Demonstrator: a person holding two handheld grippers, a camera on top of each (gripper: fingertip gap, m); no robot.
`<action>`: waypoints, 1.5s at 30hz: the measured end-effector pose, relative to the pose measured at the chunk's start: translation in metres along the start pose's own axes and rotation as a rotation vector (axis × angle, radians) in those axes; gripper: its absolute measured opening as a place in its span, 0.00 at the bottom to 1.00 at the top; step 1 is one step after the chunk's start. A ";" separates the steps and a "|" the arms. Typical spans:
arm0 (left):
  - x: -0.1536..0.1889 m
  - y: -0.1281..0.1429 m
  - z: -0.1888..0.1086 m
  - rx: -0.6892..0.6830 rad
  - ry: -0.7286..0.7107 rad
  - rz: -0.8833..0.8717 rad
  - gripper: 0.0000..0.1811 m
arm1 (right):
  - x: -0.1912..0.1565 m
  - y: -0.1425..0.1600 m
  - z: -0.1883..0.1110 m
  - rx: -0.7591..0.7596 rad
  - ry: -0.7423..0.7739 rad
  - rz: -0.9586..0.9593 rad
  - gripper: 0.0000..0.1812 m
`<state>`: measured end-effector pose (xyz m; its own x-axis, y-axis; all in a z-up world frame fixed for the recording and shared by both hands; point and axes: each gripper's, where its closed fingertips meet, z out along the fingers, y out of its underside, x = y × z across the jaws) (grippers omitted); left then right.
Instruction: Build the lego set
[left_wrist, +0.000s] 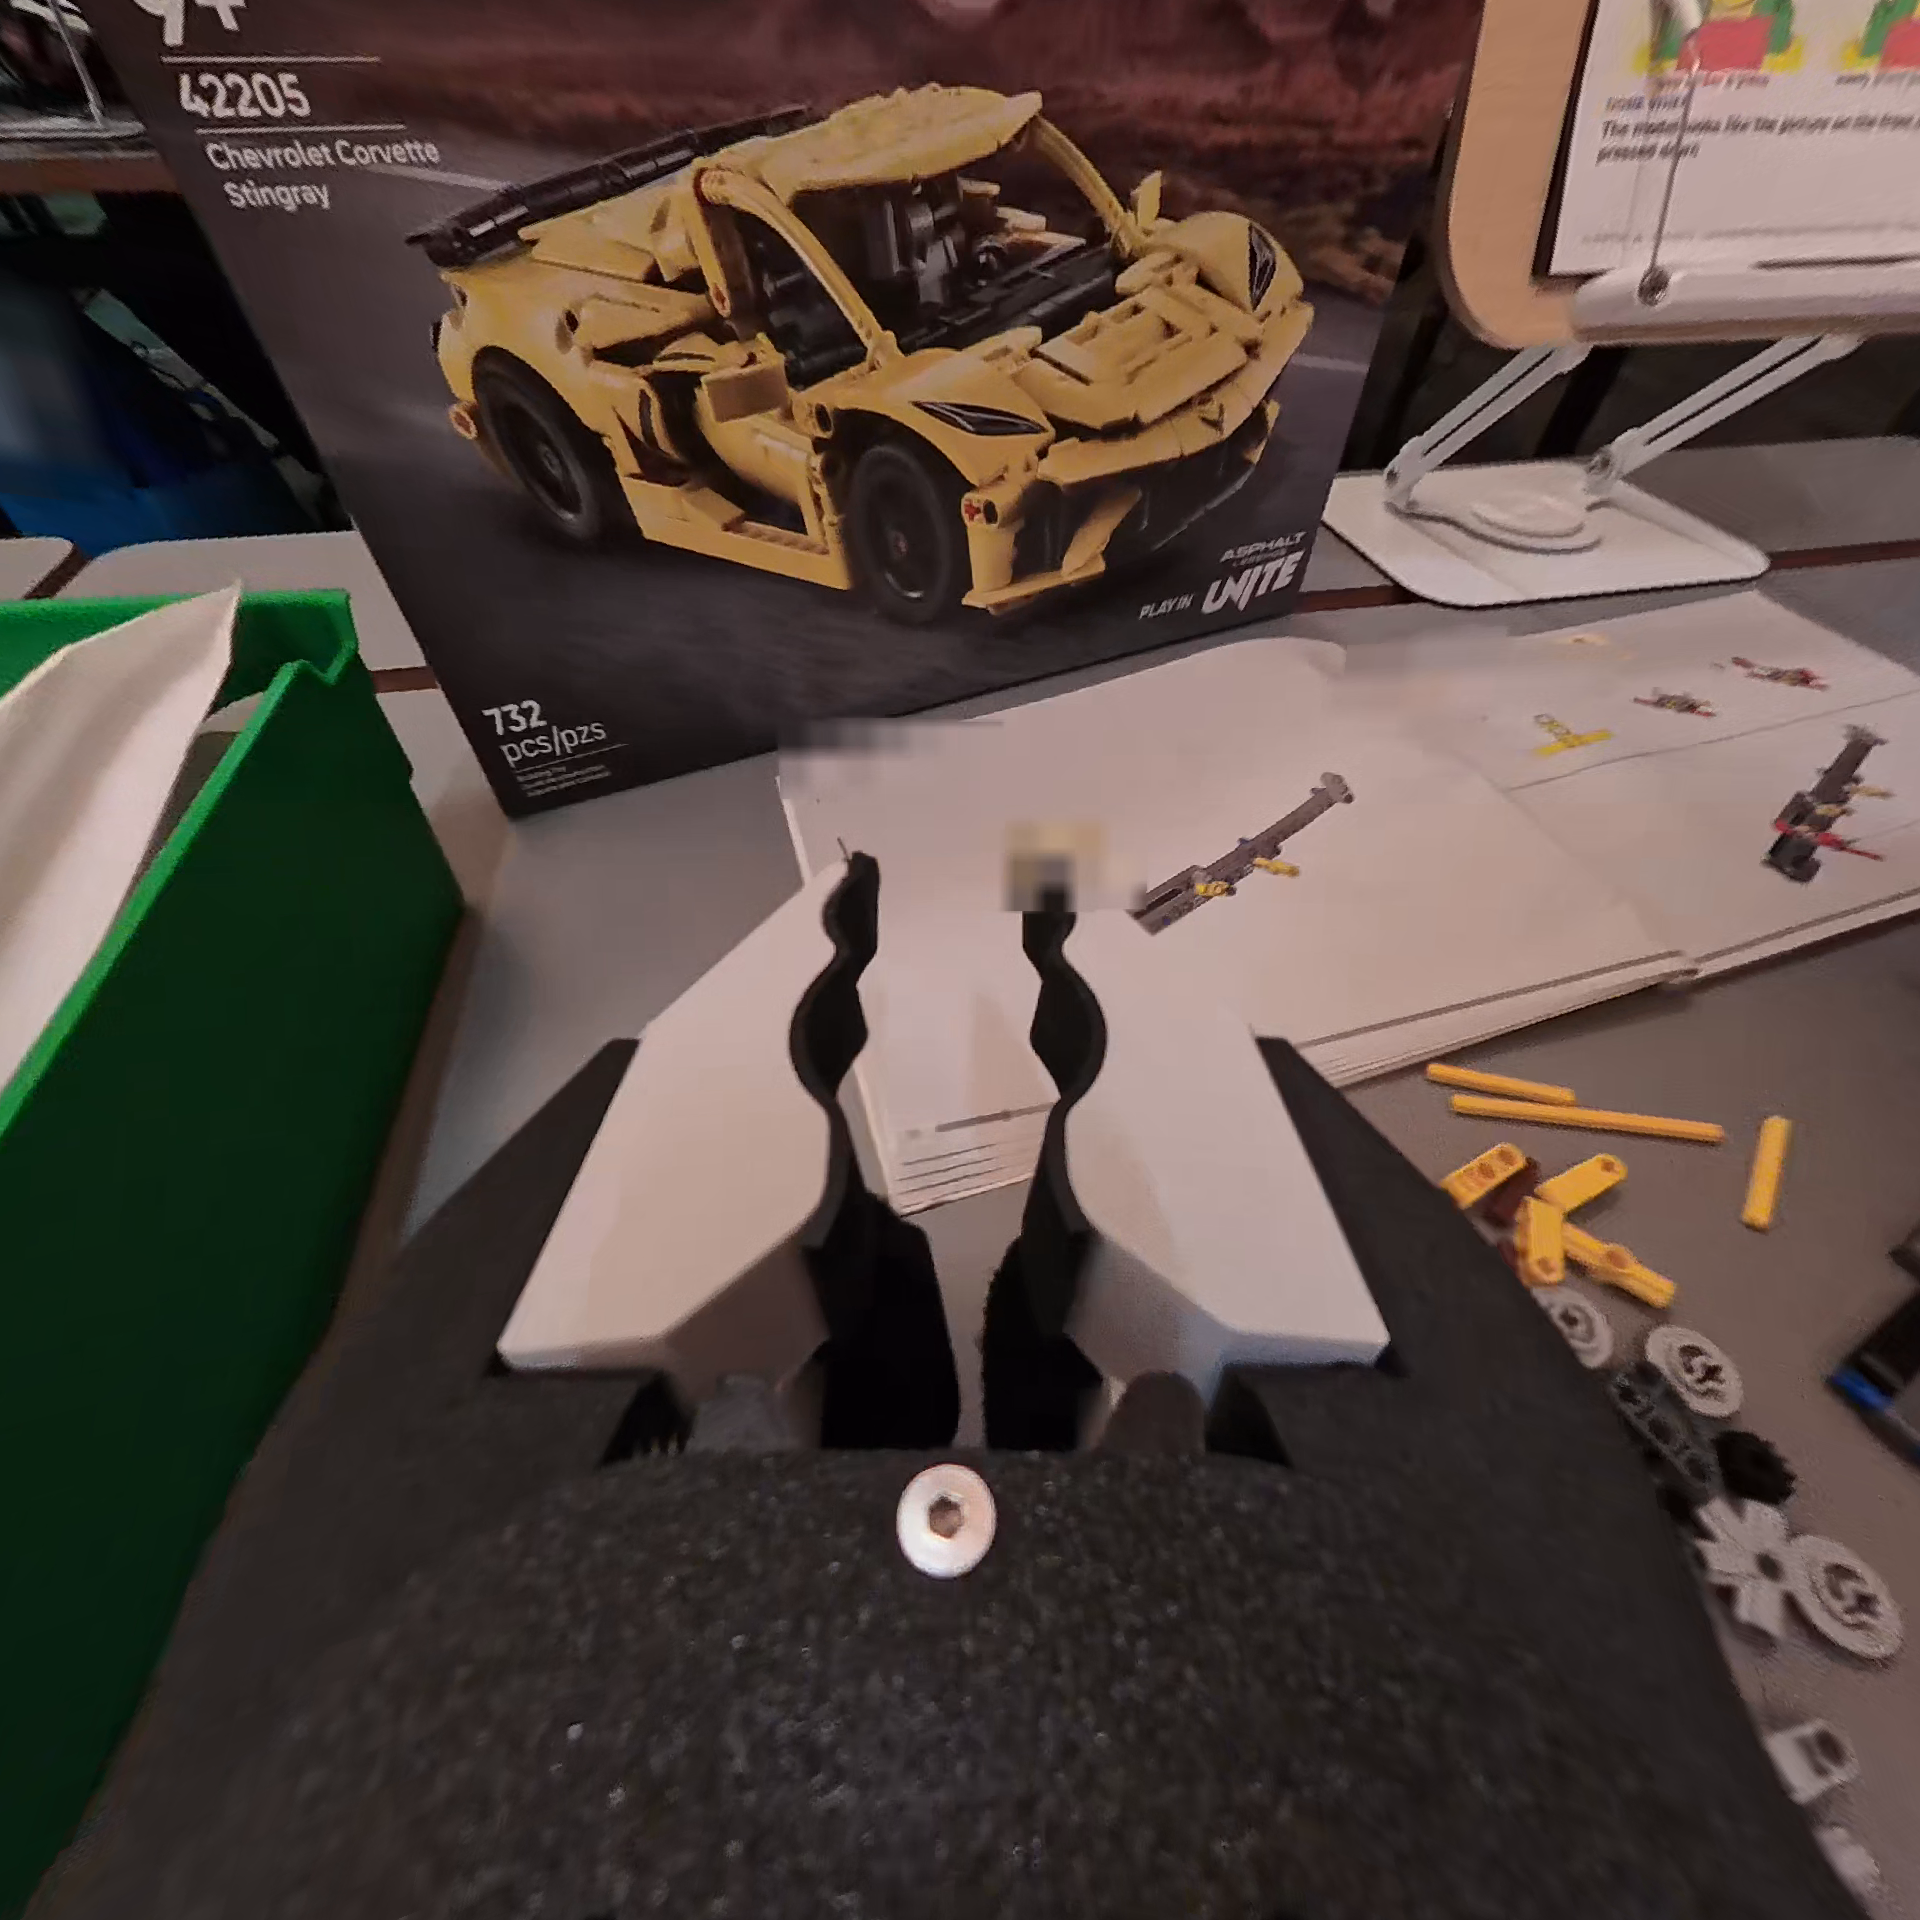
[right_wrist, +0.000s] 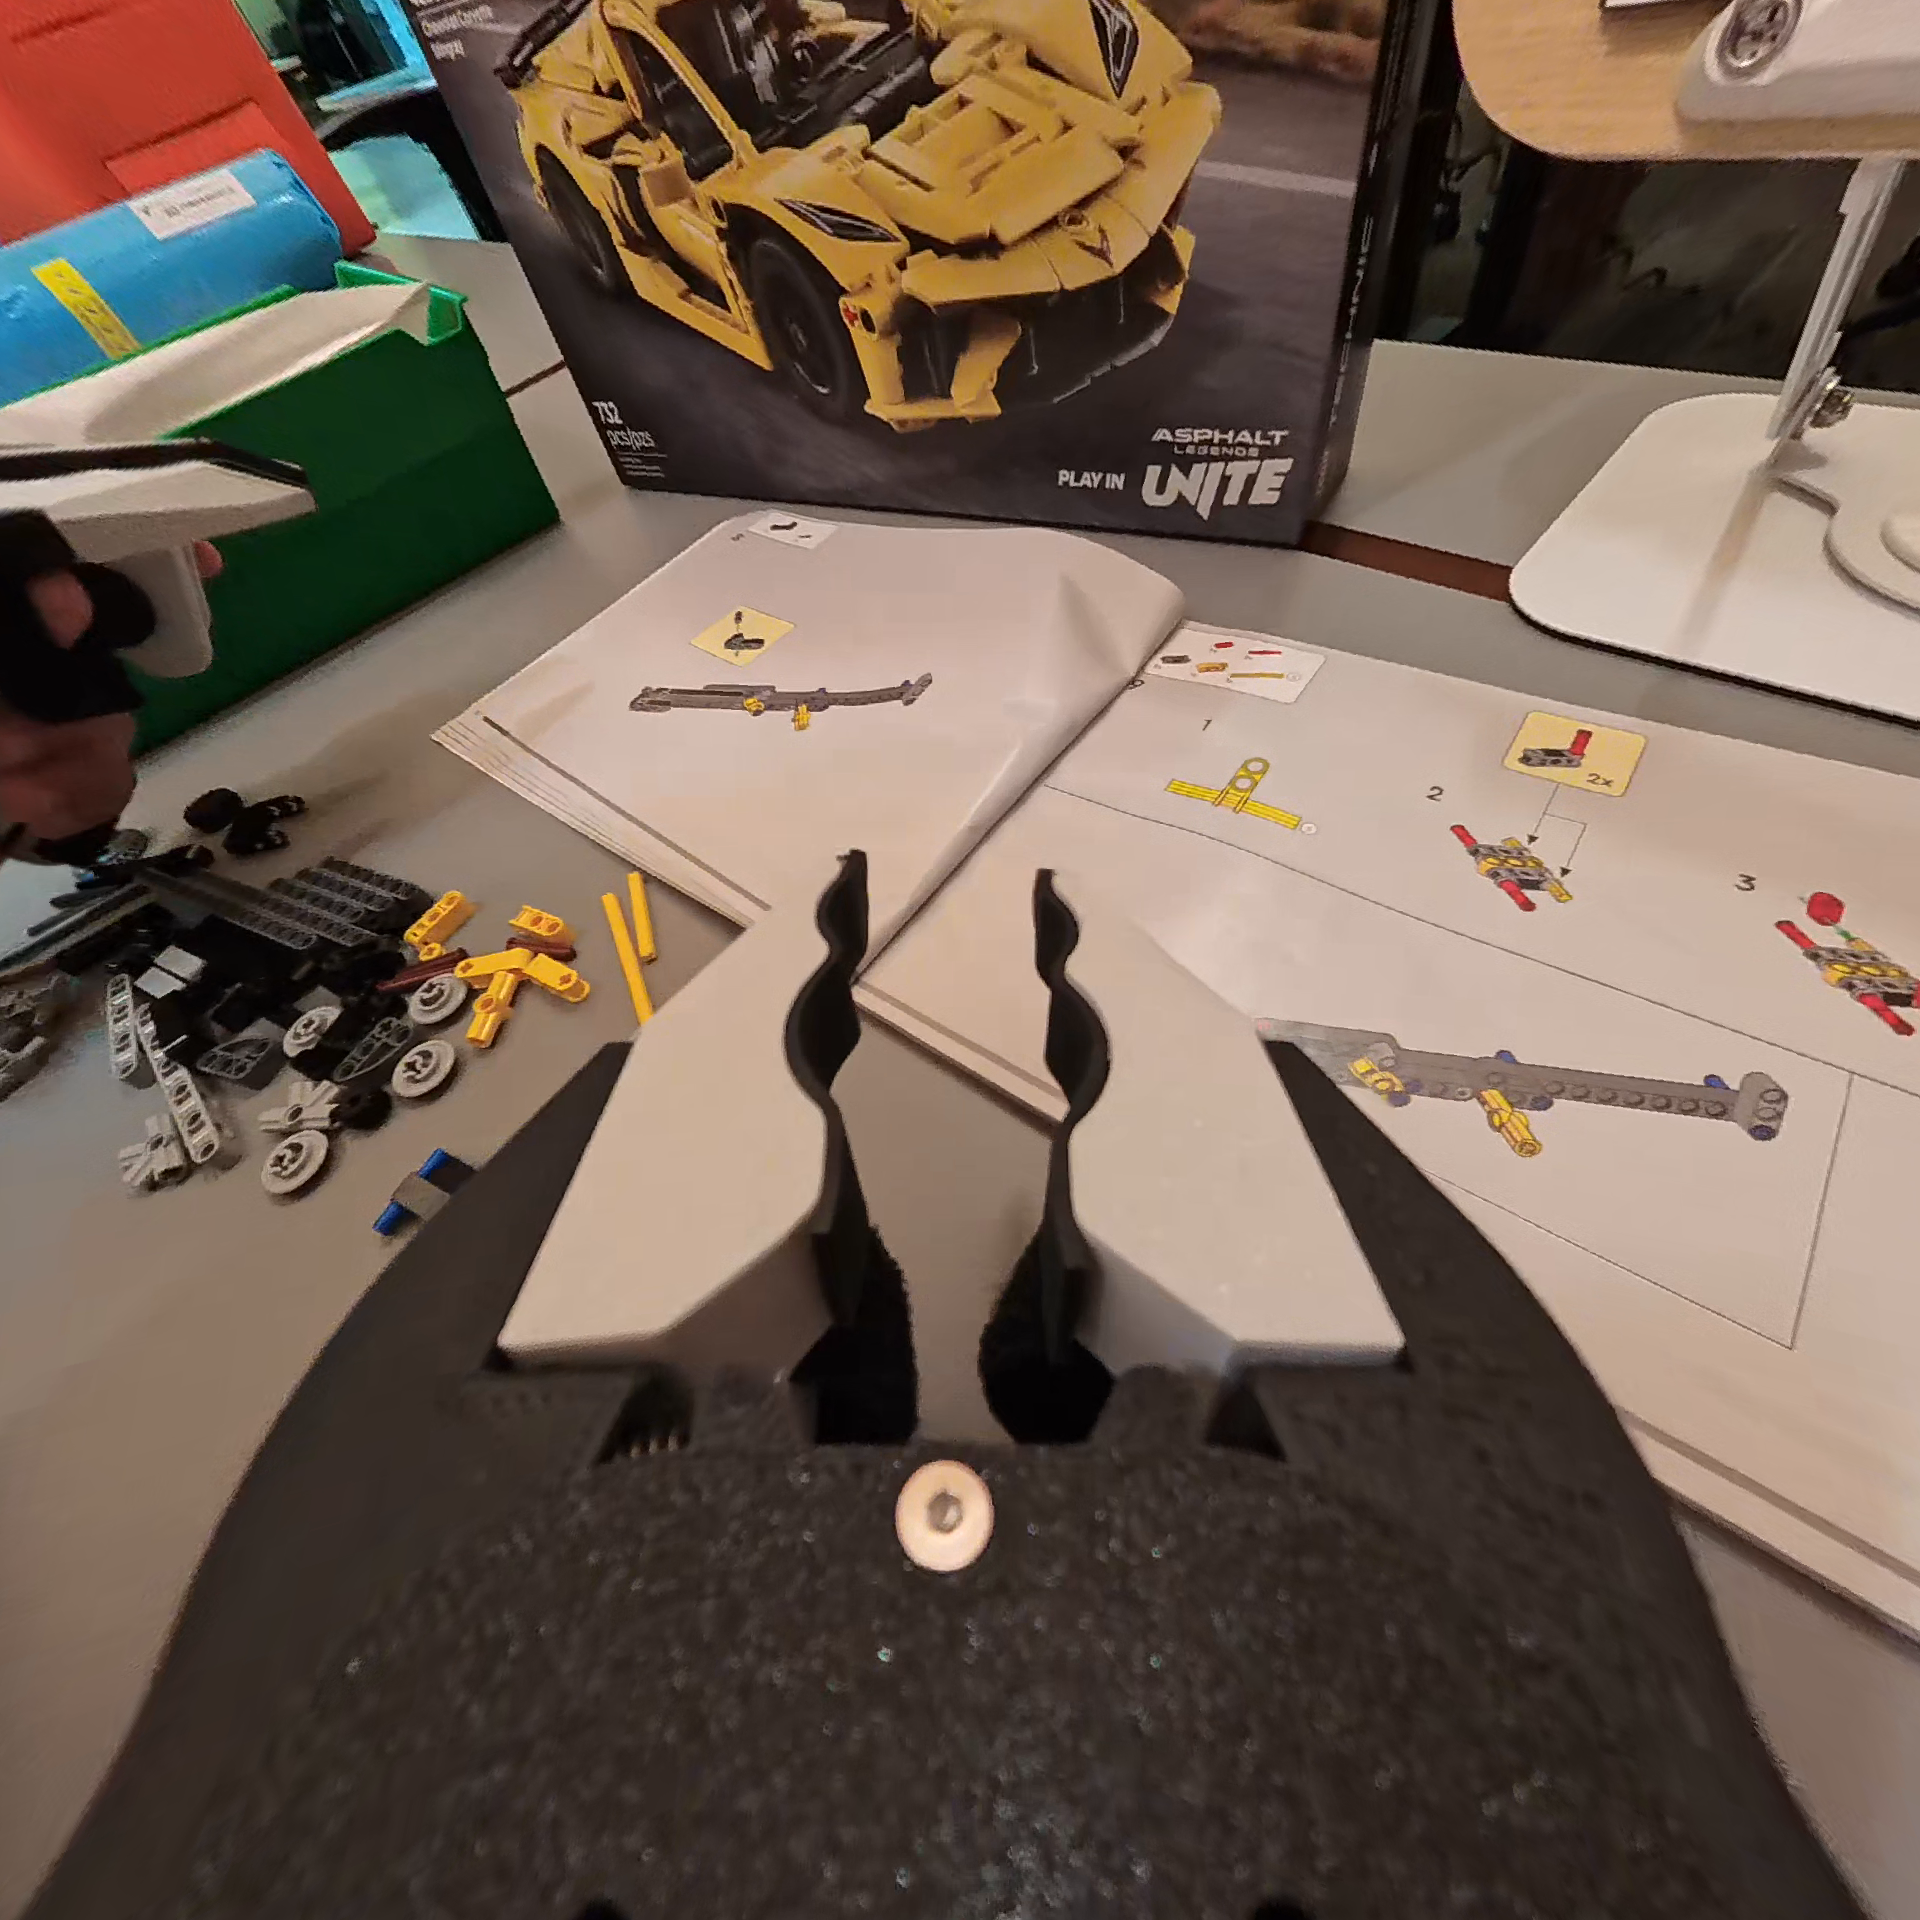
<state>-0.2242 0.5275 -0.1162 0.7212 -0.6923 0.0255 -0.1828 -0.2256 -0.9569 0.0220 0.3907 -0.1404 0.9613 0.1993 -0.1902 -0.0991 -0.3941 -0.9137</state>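
**Both grippers empty over the bench**

Nearest the lens, the right hand-held gripper (right_wrist: 948, 883) hangs with its jaws parted and nothing between them, above the open instruction booklet (right_wrist: 1351, 935) on the grey bench (right_wrist: 260, 1351). The left hand-held gripper (left_wrist: 951, 883) is likewise parted and empty, over the booklet's left page.

The loose lego pieces (right_wrist: 312, 997) lie in a heap on the bench just left of the booklet: yellow connectors and axles, grey discs, black beams. None sits in a container.

The green bin (left_wrist: 208, 987) stands at the far left with a white sheet (left_wrist: 94, 790) sticking out of it; what else it holds is hidden. The set's box (left_wrist: 831, 416) stands upright behind the booklet, a white stand (left_wrist: 1558, 520) to its right.
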 end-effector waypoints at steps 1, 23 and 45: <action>-0.003 0.002 0.001 -0.009 -0.012 0.018 0.14 | 0.000 0.000 0.000 0.006 0.000 0.004 0.16; -0.024 0.004 0.001 -0.028 0.015 0.034 0.10 | -0.013 0.005 0.004 -0.009 -0.059 0.001 0.13; 0.093 0.115 -0.073 -0.562 0.749 0.569 0.03 | -0.020 0.011 0.006 -0.043 -0.065 -0.057 0.11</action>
<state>-0.2271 0.3869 -0.2029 -0.1195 -0.9925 -0.0271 -0.7764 0.1104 -0.6205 0.0005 0.3877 -0.1490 0.9463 0.2794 -0.1624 -0.0321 -0.4187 -0.9075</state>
